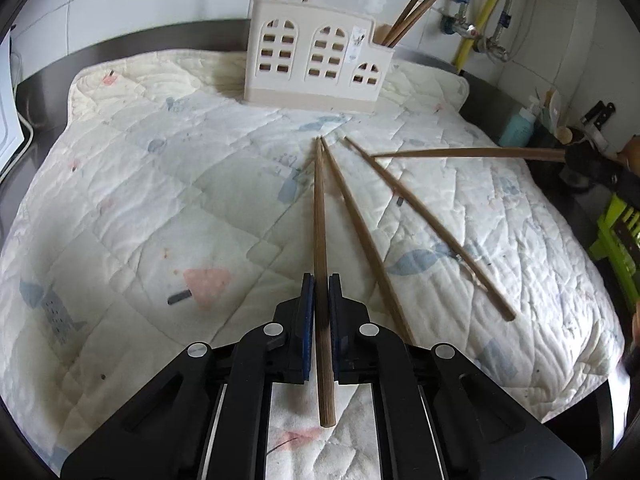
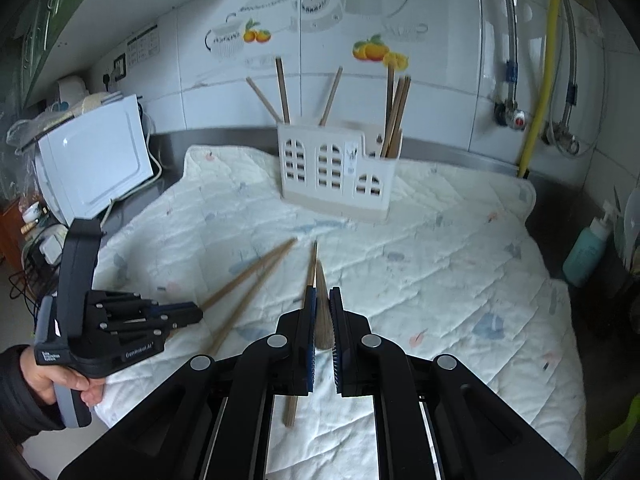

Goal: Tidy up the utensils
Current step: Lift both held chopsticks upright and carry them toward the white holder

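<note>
Chopsticks are the whole game here. The left hand-held gripper (image 1: 321, 300) is pinched tight on one chopstick (image 1: 320, 216), which runs straight out ahead of it, tip aimed at the holder (image 1: 316, 64) at the back of the quilted mat (image 1: 140, 200). The right hand-held gripper (image 2: 322, 312) is squeezed onto another chopstick (image 2: 323, 312), held up off the mat and also pointing roughly at the holder.

Two loose chopsticks (image 1: 360, 232) lie on the mat just right of the left one, fanned out with their far tips close together. The holder stands upright, well ahead of both grippers, with chopsticks already poking out of its tall part and its low right pocket.

I'd guess the catch is that both sticks are gripped nearly flat, so they'd need tipping toward upright to drop in. The right hand looks better placed for the low pocket.
</note>
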Demonstrator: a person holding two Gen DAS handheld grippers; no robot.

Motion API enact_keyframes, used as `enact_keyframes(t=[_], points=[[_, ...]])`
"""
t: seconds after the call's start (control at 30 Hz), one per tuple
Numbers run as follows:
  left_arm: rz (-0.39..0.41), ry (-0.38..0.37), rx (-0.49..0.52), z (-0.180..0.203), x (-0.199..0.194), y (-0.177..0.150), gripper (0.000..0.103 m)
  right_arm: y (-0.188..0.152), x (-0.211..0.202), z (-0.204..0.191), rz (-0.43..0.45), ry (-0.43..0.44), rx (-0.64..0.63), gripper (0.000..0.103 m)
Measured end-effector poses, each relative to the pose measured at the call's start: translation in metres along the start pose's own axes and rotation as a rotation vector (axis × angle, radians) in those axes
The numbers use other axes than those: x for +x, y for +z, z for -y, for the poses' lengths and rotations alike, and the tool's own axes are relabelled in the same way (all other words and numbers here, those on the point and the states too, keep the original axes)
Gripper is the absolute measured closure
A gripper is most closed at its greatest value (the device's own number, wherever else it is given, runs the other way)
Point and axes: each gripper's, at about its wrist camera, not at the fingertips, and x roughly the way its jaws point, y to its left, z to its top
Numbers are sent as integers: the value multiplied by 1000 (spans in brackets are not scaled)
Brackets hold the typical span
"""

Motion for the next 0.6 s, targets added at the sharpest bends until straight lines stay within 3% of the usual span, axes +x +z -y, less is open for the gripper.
enact_keyframes(t=[0.4,0.6], points=[[161,-27,27,-7,-41,41,97,56,-23,12,55,43,-6,97],[188,-32,51,-6,-45,63,98,84,-30,13,80,54,-31,97]])
